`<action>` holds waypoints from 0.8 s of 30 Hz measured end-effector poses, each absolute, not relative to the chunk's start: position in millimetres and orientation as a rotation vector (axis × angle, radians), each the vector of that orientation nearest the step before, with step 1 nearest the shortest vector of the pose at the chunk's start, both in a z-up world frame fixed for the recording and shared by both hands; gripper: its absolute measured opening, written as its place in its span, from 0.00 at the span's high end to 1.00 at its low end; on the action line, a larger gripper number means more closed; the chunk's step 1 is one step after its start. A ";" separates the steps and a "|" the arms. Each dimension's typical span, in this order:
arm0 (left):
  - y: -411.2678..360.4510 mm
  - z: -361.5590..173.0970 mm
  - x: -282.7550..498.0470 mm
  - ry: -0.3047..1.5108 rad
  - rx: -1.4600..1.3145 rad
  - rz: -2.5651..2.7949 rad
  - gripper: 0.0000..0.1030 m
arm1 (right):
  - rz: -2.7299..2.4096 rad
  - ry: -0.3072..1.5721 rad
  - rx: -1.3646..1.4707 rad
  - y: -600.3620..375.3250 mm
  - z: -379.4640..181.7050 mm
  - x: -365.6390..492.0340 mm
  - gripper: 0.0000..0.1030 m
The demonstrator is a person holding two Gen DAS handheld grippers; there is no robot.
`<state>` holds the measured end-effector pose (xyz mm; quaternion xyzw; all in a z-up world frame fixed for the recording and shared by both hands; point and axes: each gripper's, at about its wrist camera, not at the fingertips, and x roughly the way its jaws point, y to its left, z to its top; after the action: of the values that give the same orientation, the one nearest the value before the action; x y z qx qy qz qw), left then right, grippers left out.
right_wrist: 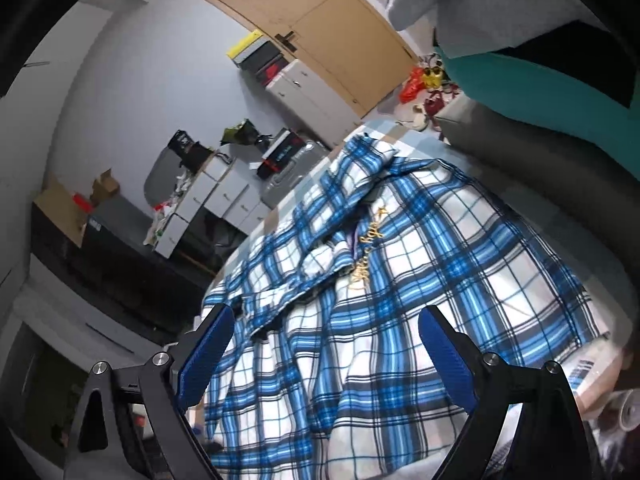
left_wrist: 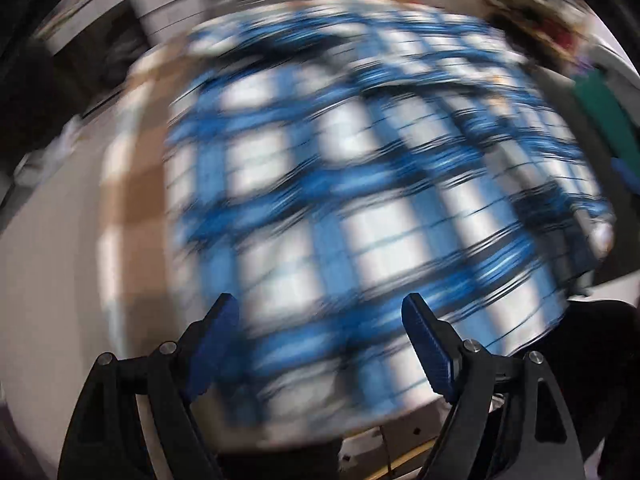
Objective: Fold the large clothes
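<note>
A large blue, white and black plaid shirt (right_wrist: pixel 420 272) lies spread on a table, with one sleeve or flap folded across its upper left part and gold lettering near the middle. My right gripper (right_wrist: pixel 326 320) hovers over the shirt's near edge, its blue pads wide apart and nothing between them. In the left wrist view the same plaid shirt (left_wrist: pixel 360 184) is heavily blurred below my left gripper (left_wrist: pixel 320 308), which points steeply down, stands open and holds nothing.
The table's tan and pale surface (left_wrist: pixel 132 184) shows left of the shirt. A person in grey sleeve and teal clothing (right_wrist: pixel 540 92) stands at the far right. White drawers (right_wrist: pixel 224 192), boxes and clutter line the wall; a wooden door (right_wrist: pixel 320 24) is behind.
</note>
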<state>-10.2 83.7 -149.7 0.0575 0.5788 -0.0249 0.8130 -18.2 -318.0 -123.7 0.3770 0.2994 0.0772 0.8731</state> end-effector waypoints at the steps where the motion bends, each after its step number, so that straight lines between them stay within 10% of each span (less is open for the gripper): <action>1: 92.4 -152.0 -15.1 1.237 0.091 -0.034 0.22 | 0.159 0.627 0.791 -318.8 -124.3 -18.3 0.09; 15: 113.8 -176.1 -15.5 1.234 -0.028 -0.002 0.24 | 0.103 0.658 0.696 -316.6 -126.7 -2.3 0.09; 20: 116.6 -176.3 -16.2 1.175 0.008 0.039 0.45 | 0.128 0.721 0.721 -315.3 -137.5 6.4 0.09; 24: 111.7 -173.3 -17.0 1.125 0.032 0.023 0.86 | 0.155 0.694 0.663 -303.7 -129.7 2.4 0.09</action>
<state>-17.0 111.7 -173.3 0.0152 0.5334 0.0111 0.8457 2.4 -303.7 -129.7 0.3185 0.3337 0.0743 0.8841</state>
